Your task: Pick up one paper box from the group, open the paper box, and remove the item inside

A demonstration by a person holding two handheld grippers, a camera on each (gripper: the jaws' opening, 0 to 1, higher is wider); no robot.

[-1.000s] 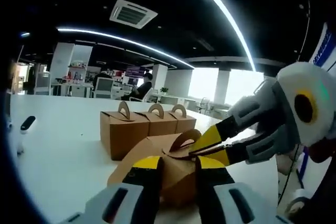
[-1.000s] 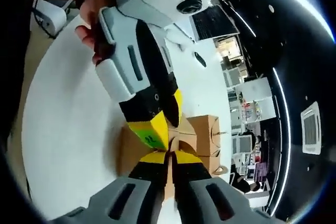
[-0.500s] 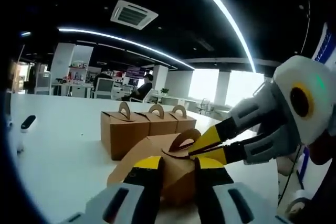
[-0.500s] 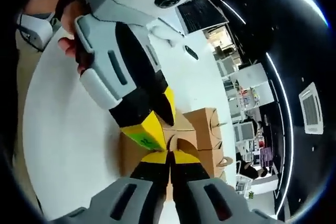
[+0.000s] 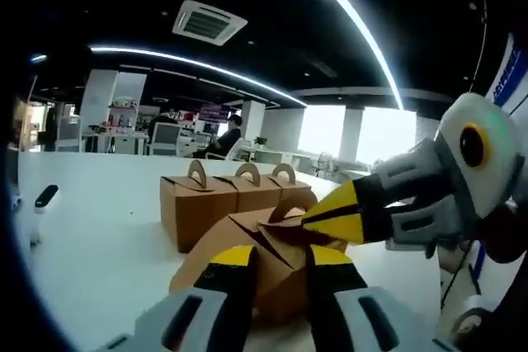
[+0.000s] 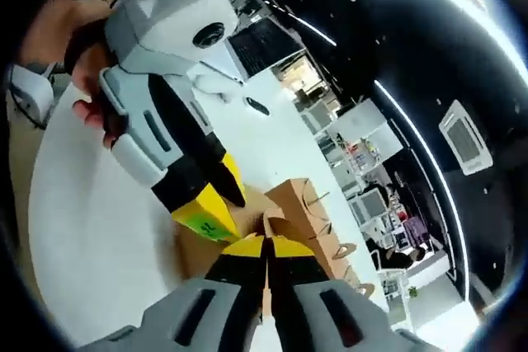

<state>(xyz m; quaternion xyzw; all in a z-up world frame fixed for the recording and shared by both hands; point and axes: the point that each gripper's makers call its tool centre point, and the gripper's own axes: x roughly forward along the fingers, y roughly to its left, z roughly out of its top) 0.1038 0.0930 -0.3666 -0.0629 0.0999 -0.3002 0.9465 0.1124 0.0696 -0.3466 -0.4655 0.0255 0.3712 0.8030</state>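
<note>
Your left gripper (image 5: 279, 263) clamps the near paper box (image 5: 247, 265) between its yellow-tipped fingers (image 5: 233, 257) — the box sits on the white table (image 5: 91, 237), tilted, its brown top flaps parted and standing up just ahead of the jaws. In the right gripper view that same box (image 6: 191, 255) lies under both tools, and the left gripper (image 6: 210, 212) reaches down onto it from the upper left with your hand (image 6: 62, 55) wrapped round its grey body. Your right gripper (image 6: 264, 246) has its fingers pressed together on a thin edge of a cardboard flap (image 6: 270, 228); in the left gripper view it (image 5: 318, 220) comes in from the right, its yellow tips closed at the raised flap (image 5: 285, 218). Behind the held box a row of three closed boxes (image 5: 235, 199) stands side by side, each with an arched handle. A small dark object (image 5: 44, 196) lies far off on the table — too small to identify.
</note>
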